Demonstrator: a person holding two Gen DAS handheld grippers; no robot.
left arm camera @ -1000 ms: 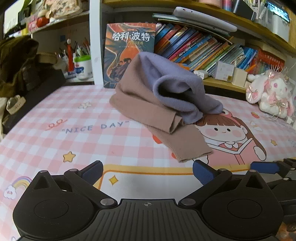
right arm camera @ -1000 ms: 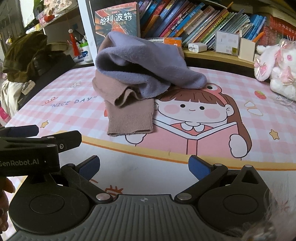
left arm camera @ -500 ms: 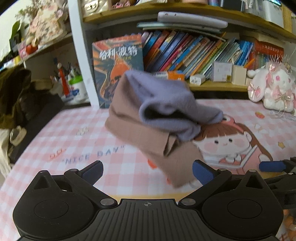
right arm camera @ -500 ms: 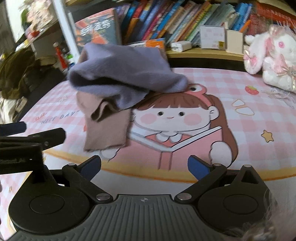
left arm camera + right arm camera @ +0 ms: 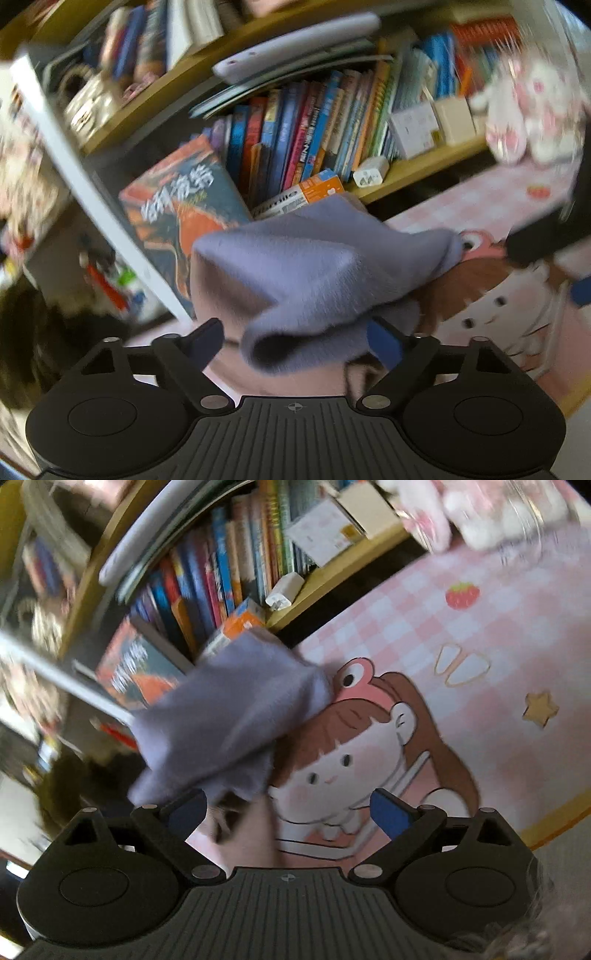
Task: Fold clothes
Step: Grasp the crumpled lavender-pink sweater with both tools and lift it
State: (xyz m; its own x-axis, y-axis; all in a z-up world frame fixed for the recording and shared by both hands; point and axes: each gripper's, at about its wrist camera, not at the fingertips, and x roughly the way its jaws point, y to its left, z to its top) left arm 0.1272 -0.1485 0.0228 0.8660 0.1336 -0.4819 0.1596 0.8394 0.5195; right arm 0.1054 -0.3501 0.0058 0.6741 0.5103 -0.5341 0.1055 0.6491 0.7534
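Books (image 5: 306,129) are leaning along the shelf behind a rumpled purple-and-brown garment (image 5: 314,273) that is lying on the pink cartoon mat (image 5: 461,657) and spilling between the wide-open, empty left gripper (image 5: 295,338) and right gripper (image 5: 290,808).

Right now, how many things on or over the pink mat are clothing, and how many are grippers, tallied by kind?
Clothing: 1, a crumpled purple-and-brown garment
Grippers: 2, left gripper and right gripper, both jaws apart
Total: 3
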